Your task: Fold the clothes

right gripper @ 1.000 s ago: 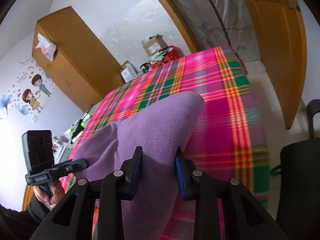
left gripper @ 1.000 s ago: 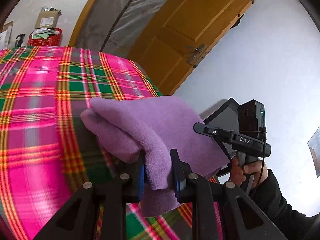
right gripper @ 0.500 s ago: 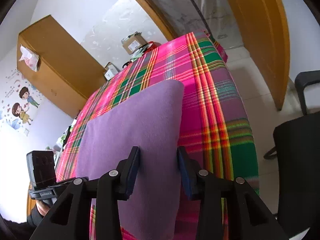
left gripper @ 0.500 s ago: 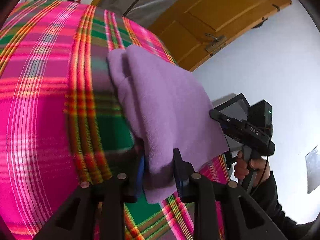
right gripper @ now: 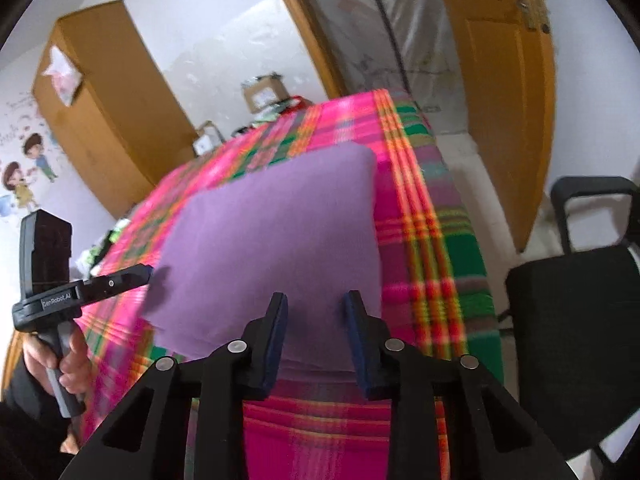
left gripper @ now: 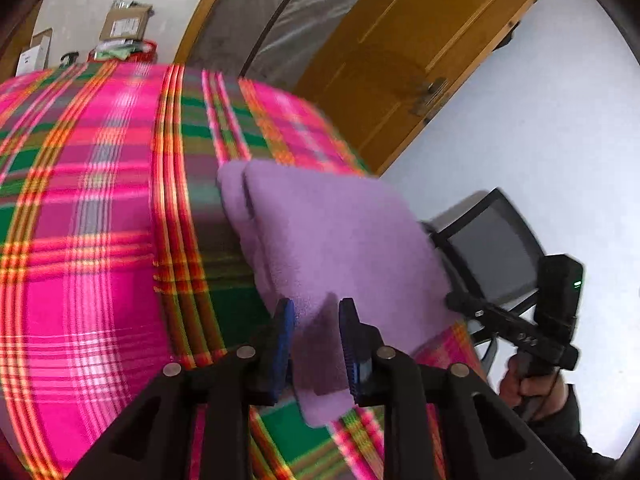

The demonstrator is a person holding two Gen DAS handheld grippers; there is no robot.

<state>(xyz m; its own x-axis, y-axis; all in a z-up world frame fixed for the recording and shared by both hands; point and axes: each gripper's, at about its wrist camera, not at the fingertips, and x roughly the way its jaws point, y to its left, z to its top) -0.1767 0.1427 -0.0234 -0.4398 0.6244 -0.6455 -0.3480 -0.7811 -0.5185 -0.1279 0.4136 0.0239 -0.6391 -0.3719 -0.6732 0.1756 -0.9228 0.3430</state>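
A purple cloth (left gripper: 340, 232), folded to a rectangle, lies flat on the pink and green plaid table cover (left gripper: 100, 240). My left gripper (left gripper: 318, 332) straddles its near left corner, which lies between the closing jaws; the pads do not visibly pinch it. In the right wrist view the cloth (right gripper: 280, 232) spreads flat ahead. My right gripper (right gripper: 316, 320) stands over its near edge with jaws closing and the cloth flat between the fingers. Each view shows the other gripper at the cloth's side, held in a hand: the right one (left gripper: 454, 302) and the left one (right gripper: 148, 272).
The cloth lies near the table's front right corner (right gripper: 460, 280). A black office chair (right gripper: 580, 312) stands just right of the table. An open wooden door (left gripper: 400, 60) is behind it. Cardboard boxes (left gripper: 124, 24) sit past the far edge, and a wooden cabinet (right gripper: 104, 100) stands at the left.
The cloth was lifted and bulging in both grips; now it lies flat on the table. Both grippers came down with it and their pinch has loosened.
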